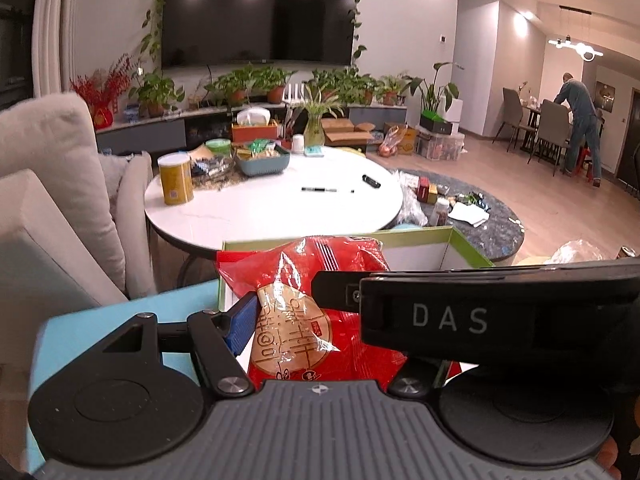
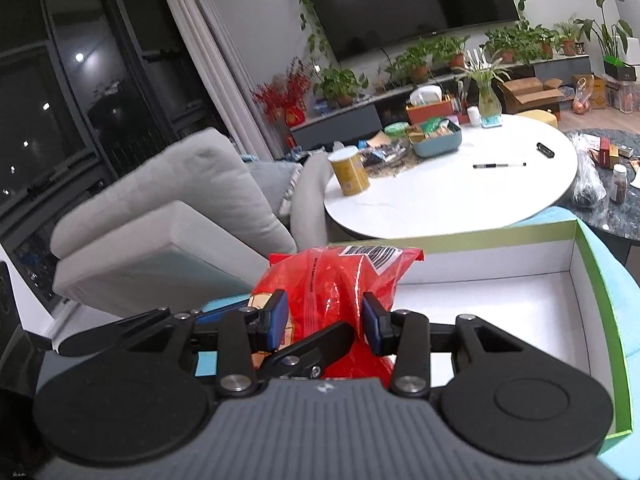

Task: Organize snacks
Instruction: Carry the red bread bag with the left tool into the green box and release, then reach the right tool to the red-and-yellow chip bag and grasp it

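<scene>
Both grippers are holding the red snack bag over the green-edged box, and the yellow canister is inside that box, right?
Not quite. The yellow canister stands on the white round table, as the right wrist view shows. The rest holds: both grippers grip the red snack bag above the green-edged box.

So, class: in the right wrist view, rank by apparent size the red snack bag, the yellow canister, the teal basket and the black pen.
1. red snack bag, largest, though nearness to the camera inflates it
2. teal basket and yellow canister, too alike to rank
3. black pen, smallest
</scene>
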